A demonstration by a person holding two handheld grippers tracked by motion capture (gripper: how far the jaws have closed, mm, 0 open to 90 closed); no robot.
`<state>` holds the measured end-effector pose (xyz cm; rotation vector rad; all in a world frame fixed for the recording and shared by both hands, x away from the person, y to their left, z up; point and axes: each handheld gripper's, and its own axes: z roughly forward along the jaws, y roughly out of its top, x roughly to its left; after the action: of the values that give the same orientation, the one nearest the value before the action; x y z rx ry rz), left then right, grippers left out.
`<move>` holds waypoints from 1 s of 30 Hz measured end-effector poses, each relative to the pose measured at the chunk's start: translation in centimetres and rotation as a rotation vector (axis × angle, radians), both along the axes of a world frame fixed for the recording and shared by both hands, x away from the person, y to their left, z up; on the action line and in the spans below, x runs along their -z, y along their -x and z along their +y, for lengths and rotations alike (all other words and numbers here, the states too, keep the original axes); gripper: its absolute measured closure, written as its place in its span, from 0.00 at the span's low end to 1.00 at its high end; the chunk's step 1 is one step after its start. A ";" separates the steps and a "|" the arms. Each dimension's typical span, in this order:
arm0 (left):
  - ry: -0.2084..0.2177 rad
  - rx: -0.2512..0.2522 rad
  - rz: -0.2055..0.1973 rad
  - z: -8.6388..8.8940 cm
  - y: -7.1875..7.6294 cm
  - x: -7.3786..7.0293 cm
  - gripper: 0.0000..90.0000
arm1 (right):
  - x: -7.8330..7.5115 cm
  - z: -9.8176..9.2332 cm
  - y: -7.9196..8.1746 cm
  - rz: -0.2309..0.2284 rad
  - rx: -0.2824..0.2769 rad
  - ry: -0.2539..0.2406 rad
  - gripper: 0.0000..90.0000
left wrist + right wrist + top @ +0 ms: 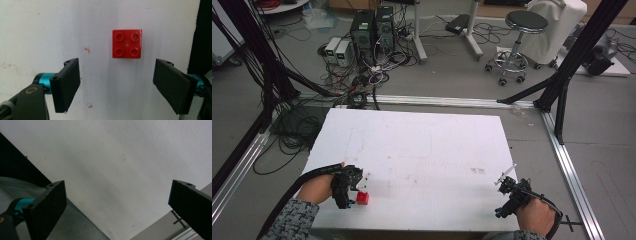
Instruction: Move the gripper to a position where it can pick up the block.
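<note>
I see the red brick (127,44) lying studs-up on the white table (422,145), near its front edge toward the left corner. My left gripper (116,85) hangs over it, jaws spread wide, wider than the brick, gripping nothing; the brick sits just beyond the jaw tips, apart from both. Right gripper (117,207) is well away from the brick, at the table's front right corner, jaws also spread wide and empty over bare tabletop.
</note>
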<state>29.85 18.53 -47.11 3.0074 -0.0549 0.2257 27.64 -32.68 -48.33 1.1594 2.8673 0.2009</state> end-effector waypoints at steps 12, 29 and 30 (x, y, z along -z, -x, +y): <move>-0.035 0.042 0.045 -2.2 0.0 2.0 0.25 | 0.1 0.1 0.0 0.000 -0.001 -0.002 0.01; -0.114 0.022 0.075 -3.0 -0.6 4.4 0.25 | 0.2 0.2 -0.1 0.008 -0.003 -0.003 0.01; -0.114 0.022 0.075 -3.0 -0.6 4.4 0.25 | 0.2 0.2 -0.1 0.008 -0.003 -0.003 0.01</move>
<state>30.40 15.57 -51.54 3.1232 -0.0967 0.1106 27.71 -32.50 -48.54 1.1598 2.8765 0.2020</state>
